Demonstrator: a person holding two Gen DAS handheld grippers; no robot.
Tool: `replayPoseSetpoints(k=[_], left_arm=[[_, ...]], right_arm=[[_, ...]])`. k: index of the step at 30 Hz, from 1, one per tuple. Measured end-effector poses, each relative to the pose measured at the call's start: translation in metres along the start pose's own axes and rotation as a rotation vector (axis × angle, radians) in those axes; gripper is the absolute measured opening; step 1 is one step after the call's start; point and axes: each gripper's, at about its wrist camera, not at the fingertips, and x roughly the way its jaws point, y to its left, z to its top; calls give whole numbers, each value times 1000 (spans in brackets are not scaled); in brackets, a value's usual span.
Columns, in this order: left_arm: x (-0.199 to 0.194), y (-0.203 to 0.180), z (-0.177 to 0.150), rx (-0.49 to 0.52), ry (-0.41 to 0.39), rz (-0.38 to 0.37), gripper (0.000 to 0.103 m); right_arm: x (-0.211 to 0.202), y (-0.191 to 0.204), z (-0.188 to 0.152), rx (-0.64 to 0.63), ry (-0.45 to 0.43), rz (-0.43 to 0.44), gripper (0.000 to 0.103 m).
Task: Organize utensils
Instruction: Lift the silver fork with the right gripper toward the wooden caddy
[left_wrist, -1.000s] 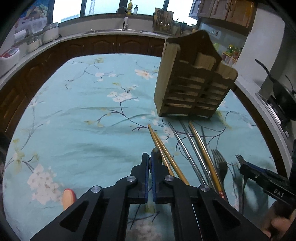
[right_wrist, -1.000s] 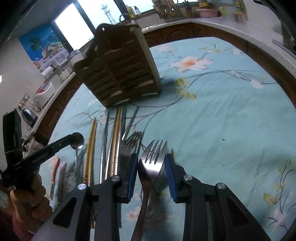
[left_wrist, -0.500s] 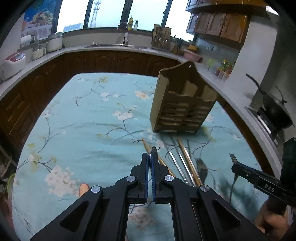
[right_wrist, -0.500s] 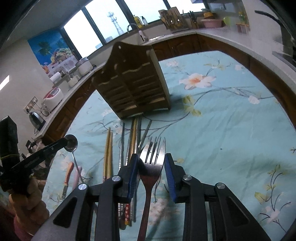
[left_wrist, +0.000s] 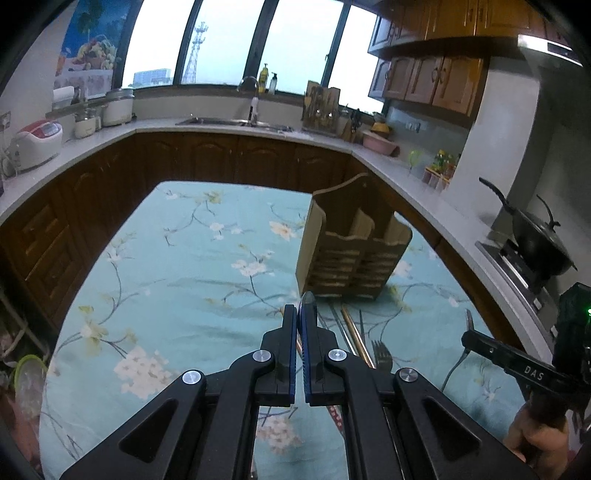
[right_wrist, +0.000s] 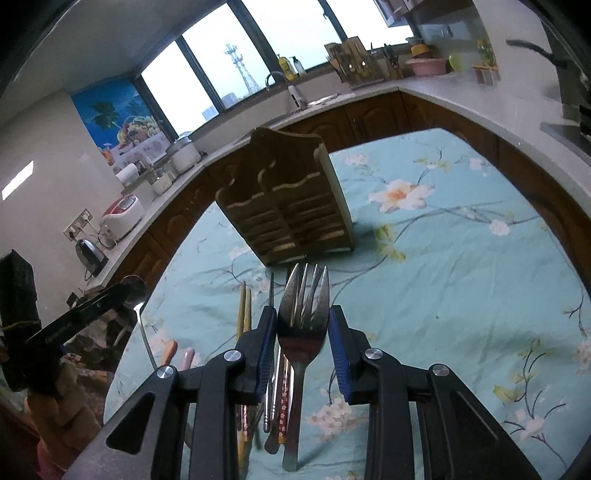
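Both grippers lifted off cloth since earlier frame. Right gripper clamps fork; left gripper closed on spoon. Wooden holder looks empty; chopsticks and other cutlery left on table

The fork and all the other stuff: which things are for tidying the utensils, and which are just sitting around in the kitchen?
For the job:
- fork in the right gripper
- spoon in the left gripper
- wooden utensil holder
- chopsticks on the table

Just lying about:
- wok on the stove
- rice cooker
- kettle
- pink bowl
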Motion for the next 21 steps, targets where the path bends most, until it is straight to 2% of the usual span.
replayPoseSetpoints(k=[8,17,18,21], left_arm=[[-10,-6,8,15,-63,21,0],[-10,-6,20,16,-102,26,0],[-9,-5,21,13,-79,25,0],[-7,-8,31,22,-105,31,0]], right_arm=[[-7,3,11,-6,-38,15,29],[-13,2,25,-8,-73,28,29],[-14,2,27,-10,-79,28,29],[-17,2,38,-14,-105,28,29]])
